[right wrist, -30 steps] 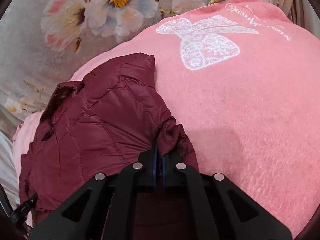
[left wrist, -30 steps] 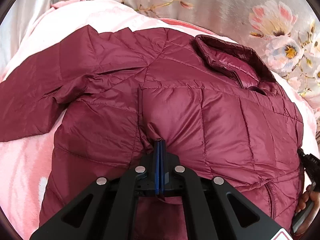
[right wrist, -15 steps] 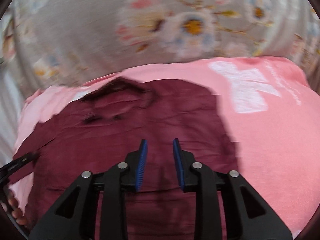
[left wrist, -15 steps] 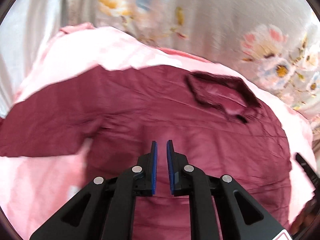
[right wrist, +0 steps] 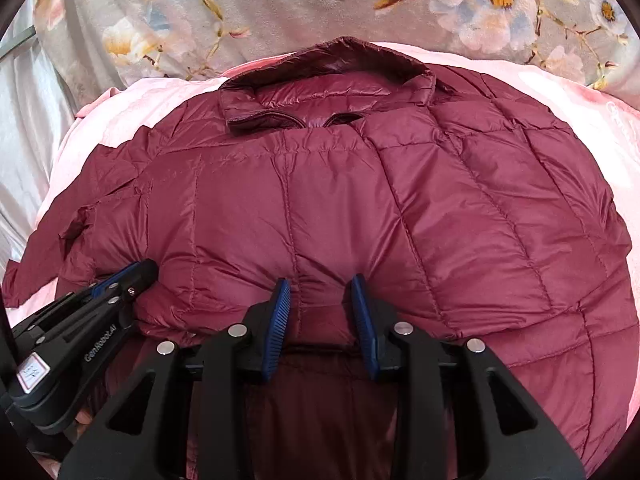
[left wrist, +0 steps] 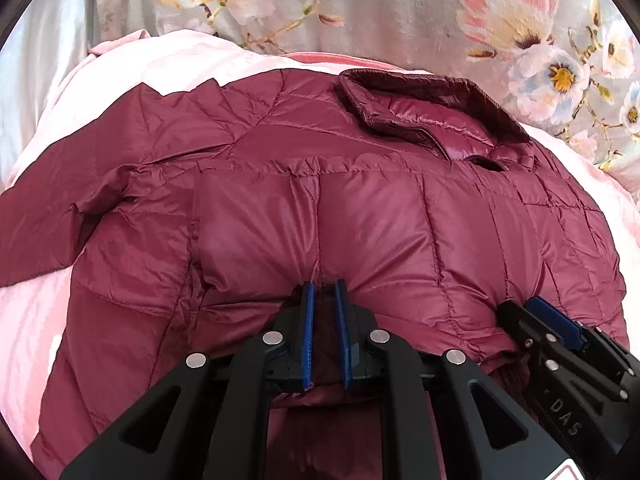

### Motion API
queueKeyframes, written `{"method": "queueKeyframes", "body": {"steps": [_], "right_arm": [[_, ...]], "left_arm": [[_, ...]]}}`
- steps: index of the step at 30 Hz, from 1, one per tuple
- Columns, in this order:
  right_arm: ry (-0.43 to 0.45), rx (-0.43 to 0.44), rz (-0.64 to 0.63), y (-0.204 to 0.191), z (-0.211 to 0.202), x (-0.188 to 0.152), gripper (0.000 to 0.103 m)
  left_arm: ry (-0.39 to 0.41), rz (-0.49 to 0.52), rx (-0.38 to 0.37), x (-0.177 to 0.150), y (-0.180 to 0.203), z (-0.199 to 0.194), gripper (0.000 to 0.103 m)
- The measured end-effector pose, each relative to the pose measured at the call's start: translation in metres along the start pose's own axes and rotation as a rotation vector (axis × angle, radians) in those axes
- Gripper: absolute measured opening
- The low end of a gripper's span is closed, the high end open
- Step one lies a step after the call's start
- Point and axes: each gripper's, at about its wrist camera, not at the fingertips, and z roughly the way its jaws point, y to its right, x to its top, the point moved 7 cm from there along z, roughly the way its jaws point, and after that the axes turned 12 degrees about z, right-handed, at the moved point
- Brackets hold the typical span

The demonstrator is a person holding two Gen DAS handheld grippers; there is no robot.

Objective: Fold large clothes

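A maroon quilted puffer jacket (left wrist: 360, 208) lies flat on a pink blanket, collar (left wrist: 424, 112) at the far side and one sleeve (left wrist: 48, 216) spread out to the left. It fills the right wrist view too (right wrist: 400, 208). My left gripper (left wrist: 323, 286) is open by a narrow gap, its fingertips pressing into the jacket's near fold, with fabric between the pads. My right gripper (right wrist: 322, 282) is open wider, its tips on the same near edge. Each gripper shows in the other's view: the right one (left wrist: 552, 320) at lower right, the left one (right wrist: 120, 276) at lower left.
The pink blanket (left wrist: 168, 60) lies over a bed, with floral grey fabric (left wrist: 400, 12) behind it. In the right wrist view the blanket (right wrist: 600, 128) extends to the right of the jacket. White fabric (right wrist: 24, 120) shows at the far left.
Both grippers let go of the jacket fabric and opened, then swung round to the jacket's near edge, side by side. The right sleeve now lies folded over the body.
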Motion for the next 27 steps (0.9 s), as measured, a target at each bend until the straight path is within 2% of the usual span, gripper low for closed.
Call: {"method": "queueKeyframes", "body": {"steps": [5,12,16,18,20,21,22,23,26,27], "right_arm": [[0.021,-0.056,-0.046,-0.007,0.002,-0.003,0.031],[0.022,-0.073,-0.058,-0.006,0.003,-0.004,0.032],[0.021,-0.073,-0.061,-0.006,0.003,-0.003,0.033],[0.021,-0.056,-0.048,-0.005,0.000,-0.002,0.035],[0.021,-0.055,-0.028,-0.001,-0.010,-0.004,0.038],[0.030,-0.029,-0.016,-0.001,-0.022,-0.008,0.042],[0.038,-0.010,-0.009,-0.002,-0.030,-0.011,0.048],[0.045,0.004,-0.005,-0.003,-0.037,-0.015,0.051],[0.051,0.027,-0.033,-0.012,-0.053,-0.034,0.052],[0.050,0.023,-0.047,-0.015,-0.054,-0.038,0.053]], "left_arm": [[0.005,-0.003,0.000,0.002,0.000,0.001,0.013],[0.007,0.016,0.014,0.003,0.004,0.002,0.014],[0.014,-0.063,-0.035,0.002,-0.009,-0.007,0.014],[-0.006,-0.151,-0.083,-0.007,-0.030,-0.022,0.019],[0.001,-0.250,-0.146,-0.018,-0.060,-0.044,0.035],[0.020,-0.302,-0.148,-0.024,-0.084,-0.059,0.052],[0.046,-0.339,-0.119,-0.029,-0.109,-0.073,0.066],[0.068,-0.369,-0.076,-0.034,-0.135,-0.084,0.072],[0.076,-0.481,0.093,-0.061,-0.240,-0.110,0.072],[0.071,-0.519,0.127,-0.070,-0.267,-0.114,0.072]]}}
